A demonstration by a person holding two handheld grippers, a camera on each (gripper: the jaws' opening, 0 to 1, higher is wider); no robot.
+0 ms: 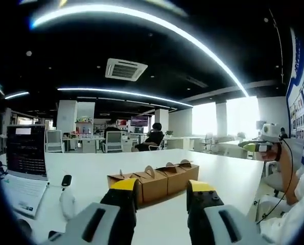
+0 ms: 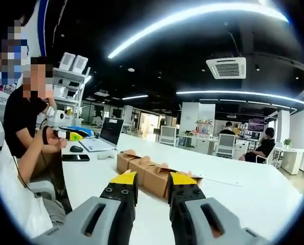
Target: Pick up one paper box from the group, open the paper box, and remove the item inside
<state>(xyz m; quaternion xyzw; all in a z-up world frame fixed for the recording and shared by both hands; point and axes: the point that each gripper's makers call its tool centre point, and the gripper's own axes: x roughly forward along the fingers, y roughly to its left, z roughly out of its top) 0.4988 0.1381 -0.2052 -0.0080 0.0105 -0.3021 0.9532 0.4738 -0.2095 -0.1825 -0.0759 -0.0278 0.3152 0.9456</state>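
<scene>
White desk [image 1: 228, 178], four boxes [image 1: 154, 182] in a row, untouched; both claws, left [image 1: 162, 196] and right [image 2: 150, 191], were held spread, empty. One box was yet to be picked.

Four brown paper boxes [image 1: 153, 179] [image 2: 145, 173] with closed gabled tops sit touching in a row mid-table, away from its edges.
</scene>
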